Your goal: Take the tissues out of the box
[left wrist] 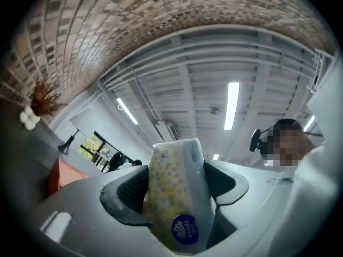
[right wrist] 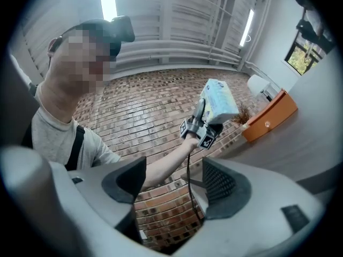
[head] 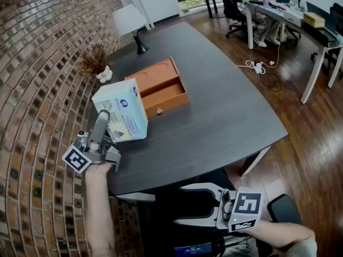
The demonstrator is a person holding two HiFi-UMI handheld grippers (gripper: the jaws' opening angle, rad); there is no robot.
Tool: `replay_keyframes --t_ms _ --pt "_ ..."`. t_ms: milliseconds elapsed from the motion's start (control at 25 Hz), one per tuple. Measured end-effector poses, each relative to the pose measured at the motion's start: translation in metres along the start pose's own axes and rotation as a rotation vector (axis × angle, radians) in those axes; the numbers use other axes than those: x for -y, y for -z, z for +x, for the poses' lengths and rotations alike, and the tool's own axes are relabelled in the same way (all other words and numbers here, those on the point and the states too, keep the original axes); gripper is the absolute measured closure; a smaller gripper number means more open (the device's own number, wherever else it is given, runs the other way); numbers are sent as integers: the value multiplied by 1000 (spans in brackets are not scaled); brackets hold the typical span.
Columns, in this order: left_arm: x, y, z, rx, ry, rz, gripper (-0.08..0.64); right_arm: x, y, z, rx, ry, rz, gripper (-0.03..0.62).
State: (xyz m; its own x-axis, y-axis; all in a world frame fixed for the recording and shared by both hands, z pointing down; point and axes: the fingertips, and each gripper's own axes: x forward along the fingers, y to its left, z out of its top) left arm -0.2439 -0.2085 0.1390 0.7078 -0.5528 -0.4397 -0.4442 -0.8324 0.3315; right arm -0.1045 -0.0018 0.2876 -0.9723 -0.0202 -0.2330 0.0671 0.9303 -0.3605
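A soft tissue pack (head: 120,110), pale blue with a yellow patterned side, hangs in the air over the table's left part. My left gripper (head: 107,120) is shut on it. In the left gripper view the pack (left wrist: 177,191) fills the gap, with both pads pressed against its sides. The open orange box (head: 161,87) lies on the dark table (head: 225,116) just behind the pack. My right gripper (head: 179,205) sits low in front of the table's near edge, open with nothing in it. The right gripper view shows its jaws (right wrist: 174,183) apart, and the raised pack (right wrist: 220,100) beyond them.
A white lamp (head: 131,23) and a dried plant (head: 94,63) stand at the table's far left corner. A curved brick wall (head: 37,63) runs close along the left. Office desks (head: 289,15) stand at the back right, with a power strip (head: 257,67) on the wooden floor.
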Motion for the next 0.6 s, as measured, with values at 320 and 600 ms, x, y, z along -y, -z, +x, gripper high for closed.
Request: replay_keyframes --t_ms 320,600 --pt "105 33 -90 185 74 -93 230 -11 1 11 -16 8 8 265" --pt "137 68 -126 285 37 -170 230 -14 0 12 -34 -24 -21 265"
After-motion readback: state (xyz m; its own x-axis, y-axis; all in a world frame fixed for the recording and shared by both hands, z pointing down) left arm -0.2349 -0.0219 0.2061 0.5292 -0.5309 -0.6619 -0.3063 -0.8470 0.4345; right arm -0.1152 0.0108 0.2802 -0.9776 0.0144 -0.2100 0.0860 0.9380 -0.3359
